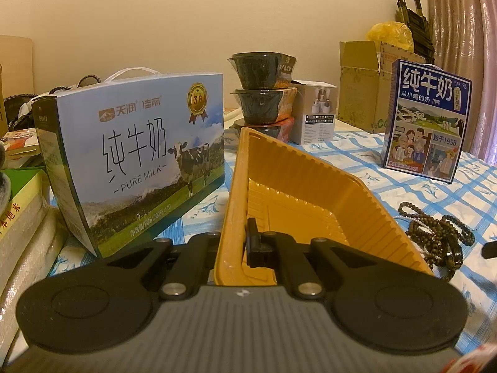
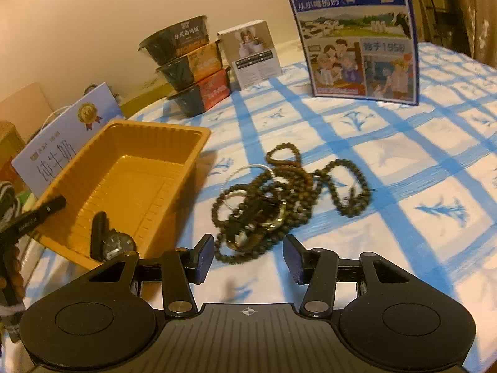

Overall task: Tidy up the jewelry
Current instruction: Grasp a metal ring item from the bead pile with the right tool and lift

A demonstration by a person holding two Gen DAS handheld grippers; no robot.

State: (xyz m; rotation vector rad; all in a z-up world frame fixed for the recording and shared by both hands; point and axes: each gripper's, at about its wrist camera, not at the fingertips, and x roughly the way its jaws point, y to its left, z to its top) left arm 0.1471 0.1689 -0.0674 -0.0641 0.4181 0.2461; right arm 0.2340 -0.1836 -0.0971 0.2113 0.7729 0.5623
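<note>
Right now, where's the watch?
In the right wrist view the watch lies inside the yellow tray at its near corner, left of the right tool and the bead pile. The left wrist view doesn't show it.

Tray wall (image 1: 228, 217) hides left fingers' (image 1: 253, 242) grip, seemingly.

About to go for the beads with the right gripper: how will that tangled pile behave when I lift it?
The bead strands are looped together, so they will likely come up limp, as one dangling clump. A thin silver ring lies among them and may get dragged along. The round beads could slip between the right gripper's open jaws.
</note>
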